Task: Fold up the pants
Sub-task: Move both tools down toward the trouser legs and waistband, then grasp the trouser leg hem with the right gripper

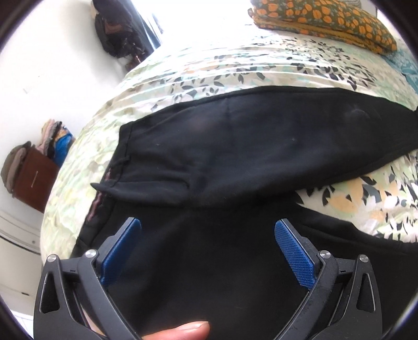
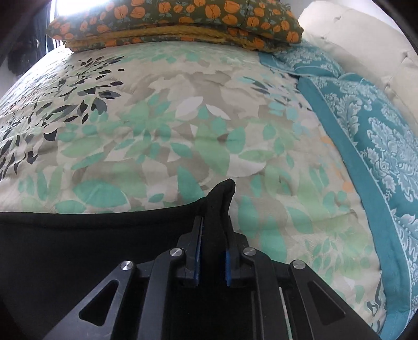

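Black pants (image 1: 235,146) lie on a floral bedspread (image 1: 198,70), one leg stretching to the right and the waist toward me. My left gripper (image 1: 207,225) is open just above the pants' near part, blue pads (image 1: 294,251) wide apart, nothing between them. A thumb (image 1: 183,332) shows at the bottom edge. In the right wrist view, my right gripper (image 2: 214,222) is shut on a bunched edge of the pants (image 2: 219,196), which pokes up between the fingers; black cloth (image 2: 78,235) spreads to the left.
An orange-flowered folded blanket (image 2: 183,21) lies at the bed's far end (image 1: 326,21). A teal patterned cover (image 2: 365,130) and white headboard (image 2: 365,39) are at right. A brown box with piled clothes (image 1: 34,177) stands on the floor left of the bed.
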`<state>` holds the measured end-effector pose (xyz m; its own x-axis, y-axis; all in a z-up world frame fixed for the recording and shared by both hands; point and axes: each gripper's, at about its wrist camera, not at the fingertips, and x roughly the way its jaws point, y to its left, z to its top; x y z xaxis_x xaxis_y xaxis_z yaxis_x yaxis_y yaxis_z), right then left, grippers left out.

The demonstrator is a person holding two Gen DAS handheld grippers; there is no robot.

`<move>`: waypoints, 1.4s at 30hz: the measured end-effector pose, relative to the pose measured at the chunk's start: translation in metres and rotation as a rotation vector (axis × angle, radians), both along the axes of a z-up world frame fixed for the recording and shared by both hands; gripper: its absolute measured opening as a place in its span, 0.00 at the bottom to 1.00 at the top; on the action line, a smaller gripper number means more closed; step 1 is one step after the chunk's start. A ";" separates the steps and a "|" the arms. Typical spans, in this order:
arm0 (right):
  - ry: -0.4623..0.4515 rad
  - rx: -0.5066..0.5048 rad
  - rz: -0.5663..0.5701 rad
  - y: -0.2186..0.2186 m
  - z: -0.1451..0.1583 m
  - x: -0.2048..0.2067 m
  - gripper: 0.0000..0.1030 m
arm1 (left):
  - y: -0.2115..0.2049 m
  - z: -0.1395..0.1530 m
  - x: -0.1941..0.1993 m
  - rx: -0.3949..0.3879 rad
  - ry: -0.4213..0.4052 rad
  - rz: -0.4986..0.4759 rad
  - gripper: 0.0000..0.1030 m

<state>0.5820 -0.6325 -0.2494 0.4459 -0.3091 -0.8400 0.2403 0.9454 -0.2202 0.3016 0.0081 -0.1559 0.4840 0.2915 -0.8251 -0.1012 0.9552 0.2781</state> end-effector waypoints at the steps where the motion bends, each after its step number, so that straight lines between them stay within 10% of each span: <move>1: -0.002 -0.004 -0.009 0.000 0.003 -0.002 0.38 | 0.010 0.004 0.008 0.002 -0.013 0.012 0.99; 3: -0.027 -0.007 -0.020 0.000 0.016 -0.009 0.73 | 0.029 0.009 0.032 -0.004 -0.035 0.031 0.99; 11: -0.146 0.074 -0.028 0.010 0.072 -0.092 0.79 | 0.091 -0.059 0.175 0.011 0.034 0.062 1.00; 15: -0.098 0.143 0.003 0.020 0.075 -0.143 0.79 | 0.138 -0.057 0.202 -0.060 -0.026 0.249 1.00; 19: -0.053 0.185 -0.011 0.018 0.075 -0.180 0.81 | 0.146 -0.038 0.183 -0.046 -0.025 0.304 0.99; 25: -0.030 0.272 0.036 0.043 0.075 -0.177 0.81 | 0.074 -0.008 0.110 -0.027 -0.079 -0.014 1.00; 31: 0.018 0.309 0.068 0.063 0.058 -0.117 0.81 | 0.042 -0.050 0.108 0.031 -0.037 -0.038 1.00; 35: 0.233 0.224 0.024 0.040 0.021 -0.092 0.80 | 0.073 -0.062 0.109 -0.179 -0.089 0.008 1.00; 42: 0.035 0.229 -0.110 -0.039 0.053 -0.039 0.82 | 0.065 -0.066 0.102 -0.141 -0.142 0.001 1.00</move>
